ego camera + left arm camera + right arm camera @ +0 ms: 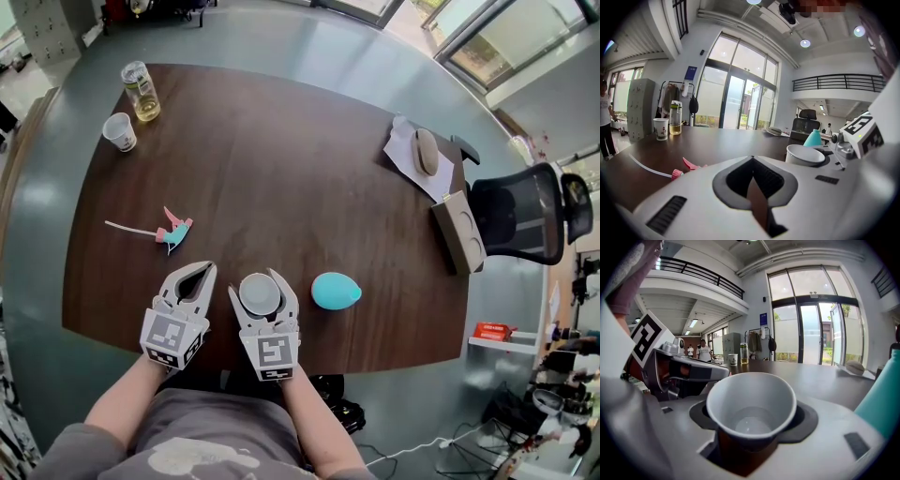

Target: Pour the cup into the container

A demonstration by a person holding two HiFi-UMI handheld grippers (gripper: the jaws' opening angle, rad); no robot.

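Observation:
A white paper cup (261,294) stands upright between the jaws of my right gripper (262,277), which is shut on it near the table's front edge. In the right gripper view the cup (751,408) fills the middle; its inside is white and I cannot tell if it holds liquid. A teal container (335,291) stands just right of that gripper, and its side shows at the right edge (881,404). My left gripper (206,269) is beside the right one, shut with its tips together and nothing in it (751,159).
A pink spray head with a white tube (172,230) lies ahead of the left gripper. At the far left corner stand a glass bottle of yellow liquid (141,91) and a second paper cup (119,131). A mouse on paper (427,150), a box (459,232) and an office chair (525,216) are at the right.

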